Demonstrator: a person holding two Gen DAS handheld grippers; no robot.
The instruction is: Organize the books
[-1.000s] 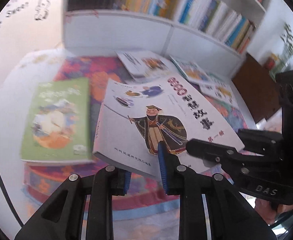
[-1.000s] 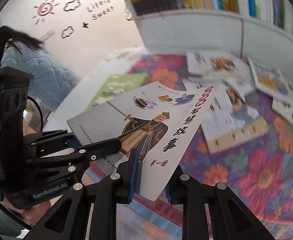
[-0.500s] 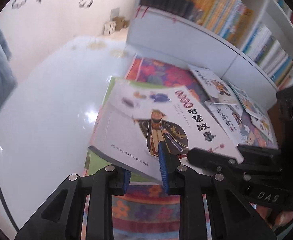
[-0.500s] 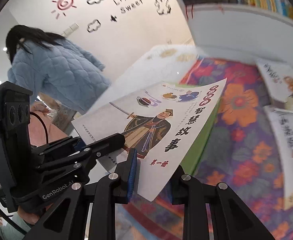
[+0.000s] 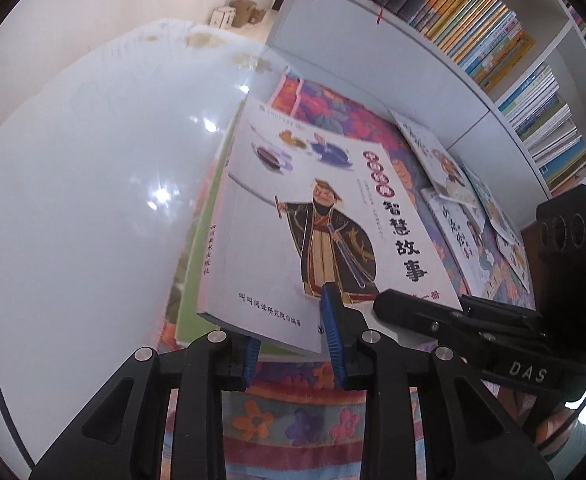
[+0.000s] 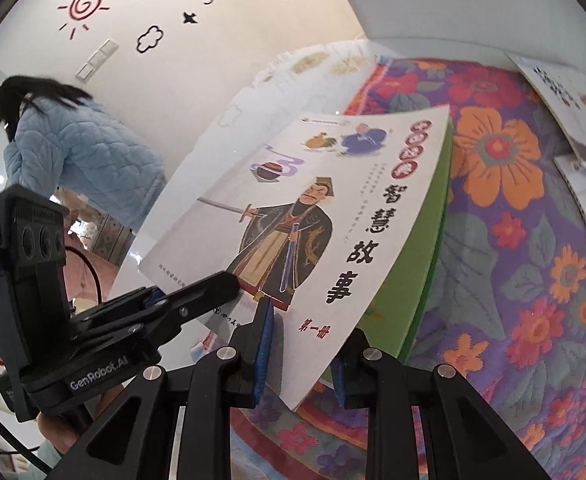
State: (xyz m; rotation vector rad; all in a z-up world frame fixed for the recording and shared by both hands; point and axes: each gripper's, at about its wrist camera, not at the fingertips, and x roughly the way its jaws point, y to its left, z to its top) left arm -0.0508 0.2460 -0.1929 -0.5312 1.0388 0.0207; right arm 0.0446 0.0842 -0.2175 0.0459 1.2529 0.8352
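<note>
A white book (image 5: 325, 208) with a robed swordsman on its cover hangs tilted between both grippers. Its far edge is just above a green book (image 5: 197, 280) lying on the floral rug (image 5: 293, 420). My left gripper (image 5: 293, 352) has the near spine corner between its blue pads, and its jaws are opening. My right gripper (image 6: 299, 356) is shut on the book's (image 6: 325, 208) other near corner. Seen from the right wrist, the green book (image 6: 425, 248) shows along the white book's right edge and the left gripper (image 6: 189, 300) is at the left.
Several other picture books (image 5: 441, 164) lie on the rug (image 6: 513, 280) to the right. A white bookshelf (image 5: 473, 32) full of books runs along the back. Glossy white floor (image 5: 93, 200) lies to the left. A person in a blue quilted jacket (image 6: 77, 160) stands by the wall.
Both grippers have carried the white book left and down, from over the scattered books to right above the green book. The left jaws stand slightly wider.
</note>
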